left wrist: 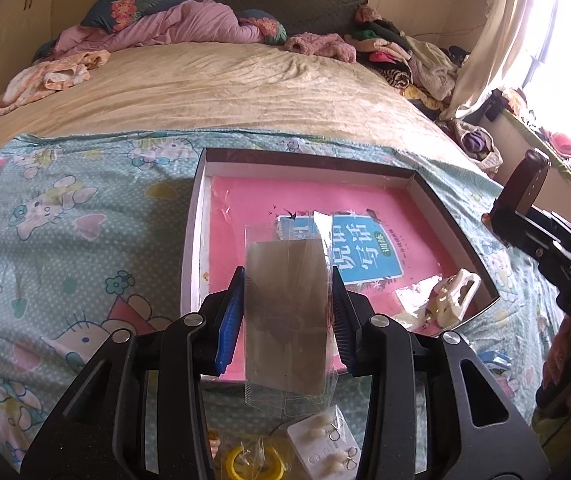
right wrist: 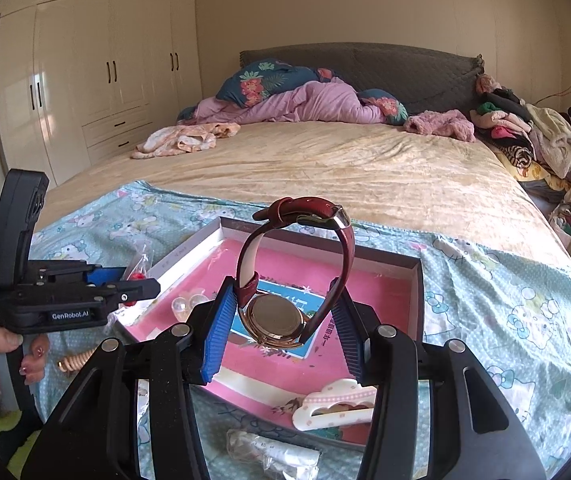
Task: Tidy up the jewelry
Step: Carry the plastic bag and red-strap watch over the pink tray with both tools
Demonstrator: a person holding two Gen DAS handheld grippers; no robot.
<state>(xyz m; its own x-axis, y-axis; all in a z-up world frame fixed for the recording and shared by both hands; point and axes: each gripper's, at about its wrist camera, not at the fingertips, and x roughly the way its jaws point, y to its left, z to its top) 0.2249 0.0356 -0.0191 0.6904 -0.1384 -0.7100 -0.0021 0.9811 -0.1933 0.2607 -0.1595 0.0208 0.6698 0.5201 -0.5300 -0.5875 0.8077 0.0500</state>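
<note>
My left gripper point(left wrist: 287, 304) is shut on a clear plastic packet point(left wrist: 287, 316) with a grey card inside, held over the near edge of a shallow open box point(left wrist: 201, 216) lined with a pink booklet point(left wrist: 245, 200). My right gripper point(right wrist: 281, 320) is shut on a wristwatch point(right wrist: 277, 318) with a dark red strap point(right wrist: 345, 248) looped upward, above the same box point(right wrist: 419, 280). A white cloud-shaped hair clip point(right wrist: 337, 402) lies at the box's near edge. The left gripper body also shows in the right wrist view point(right wrist: 65, 304), with a small packet holding something red at its tip.
The box sits on a Hello Kitty cloth point(left wrist: 65, 240) on a bed. An earring card point(left wrist: 325, 448) and a yellow ring point(left wrist: 253, 460) lie below my left gripper. A white clip point(left wrist: 455, 296) sits in the box corner. Clear beads point(right wrist: 185, 302) lie in the box. Clothes are piled at the far right.
</note>
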